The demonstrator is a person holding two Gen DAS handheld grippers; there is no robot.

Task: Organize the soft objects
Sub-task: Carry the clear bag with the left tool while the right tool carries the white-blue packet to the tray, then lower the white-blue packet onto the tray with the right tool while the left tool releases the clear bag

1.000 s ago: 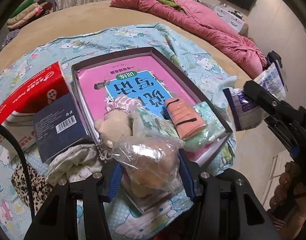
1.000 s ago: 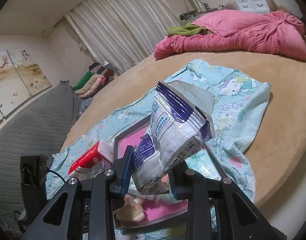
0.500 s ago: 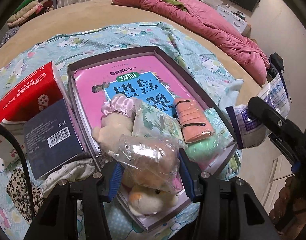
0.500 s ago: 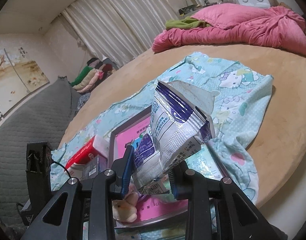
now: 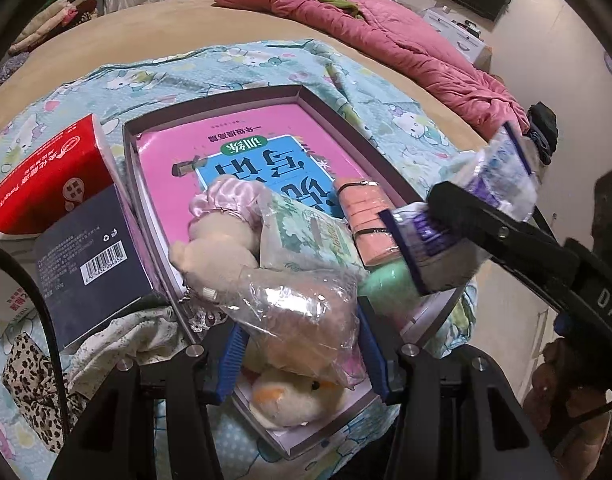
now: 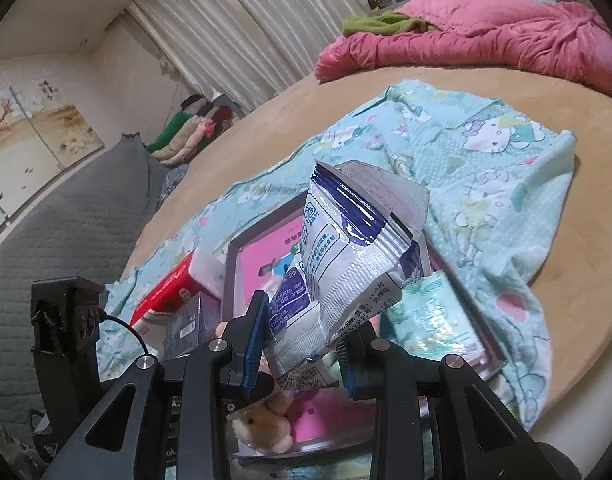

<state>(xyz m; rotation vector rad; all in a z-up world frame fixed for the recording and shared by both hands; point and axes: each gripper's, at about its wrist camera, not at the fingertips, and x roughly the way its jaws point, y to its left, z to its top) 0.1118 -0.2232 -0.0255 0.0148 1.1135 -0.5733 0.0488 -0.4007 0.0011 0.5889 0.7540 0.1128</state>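
Boxes at the left are counted as two: a red carton [image 5: 46,176] and a dark navy box [image 5: 90,264] with a barcode leaning against it, with a leopard-print cloth [image 5: 30,392] bunched below. One shallow grey-walled tray [image 5: 210,100] is seen on the turquoise cartoon-print sheet [image 5: 266,60], and one glossy pink book [image 5: 234,148] lies flat inside it.

Three plush toys are seen: a beige one [image 5: 214,248] with a pink satin ruffle, a cream one [image 5: 290,396] with an orange patch at the tray's near edge, and one wrapped in crinkled clear plastic [image 5: 302,324]. That wrapped toy is pinched between the blue pads of the left gripper [image 5: 302,340], held over the near part of the tray. One green-printed tissue pack [image 5: 306,232], one ribbed orange pouch [image 5: 366,220] and one pale green soft item [image 5: 386,284] lie further right.

One white-and-purple foil packet [image 6: 346,264] is clamped by its lower end in the narrowly set right gripper [image 6: 302,344].

Compared with a second ago, the right gripper and its packet have been brought lower and nearer, now overlapping the tray's right edge, and the cream toy has come into sight below the left gripper.
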